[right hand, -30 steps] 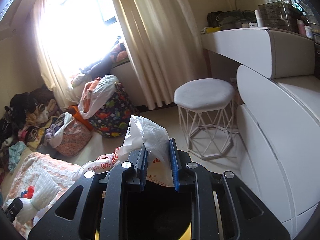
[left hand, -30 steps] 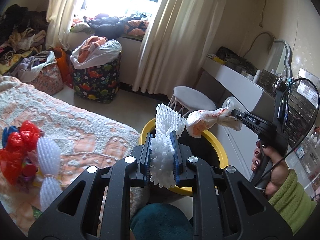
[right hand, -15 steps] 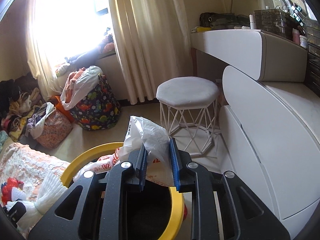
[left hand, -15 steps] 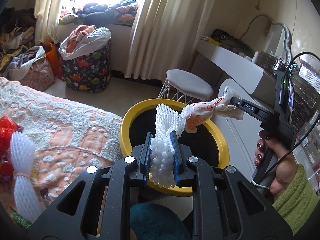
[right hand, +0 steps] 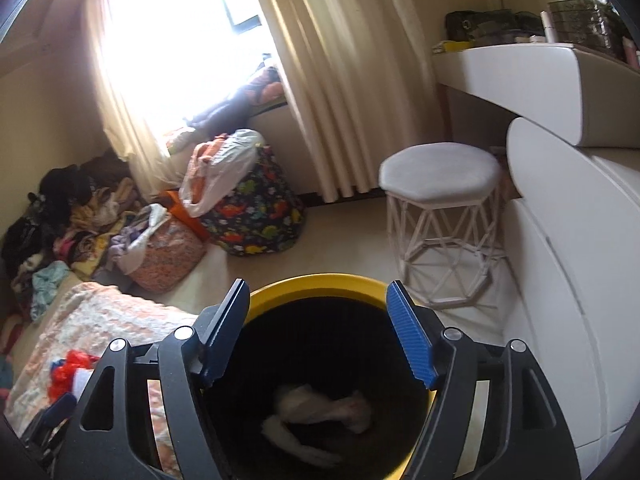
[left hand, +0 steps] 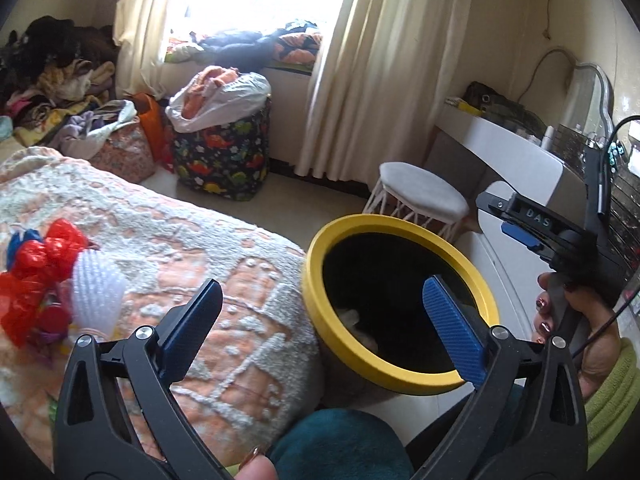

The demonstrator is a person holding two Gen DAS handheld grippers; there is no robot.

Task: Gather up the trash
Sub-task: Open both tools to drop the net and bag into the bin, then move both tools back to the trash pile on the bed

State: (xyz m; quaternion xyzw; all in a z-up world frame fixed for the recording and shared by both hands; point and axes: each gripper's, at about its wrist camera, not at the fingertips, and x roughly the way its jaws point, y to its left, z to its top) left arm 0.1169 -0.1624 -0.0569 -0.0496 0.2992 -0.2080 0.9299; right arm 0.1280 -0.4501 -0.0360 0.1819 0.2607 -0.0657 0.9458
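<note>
A black bin with a yellow rim (left hand: 316, 248) (right hand: 320, 282) stands on the floor beside the bed. White trash (right hand: 320, 408) lies at its bottom; a bit of it shows in the left wrist view (left hand: 352, 318). My left gripper (left hand: 320, 308) is open and empty, above the bin's near left edge. My right gripper (right hand: 318, 320) is open and empty right over the bin; it also shows in the left wrist view (left hand: 520, 224). On the bed lie a white foam net (left hand: 98, 296) and red plastic trash (left hand: 36, 264).
The bed with a peach and white blanket (left hand: 180, 248) is left of the bin. A white stool (right hand: 440, 176) and a white dresser (right hand: 580, 240) stand to the right. A dinosaur-print hamper (left hand: 224, 152) and clothes piles (right hand: 80, 216) sit by the window.
Both grippers have opened. The white foam net left the left gripper and the plastic bag left the right one; both now lie in the bin.
</note>
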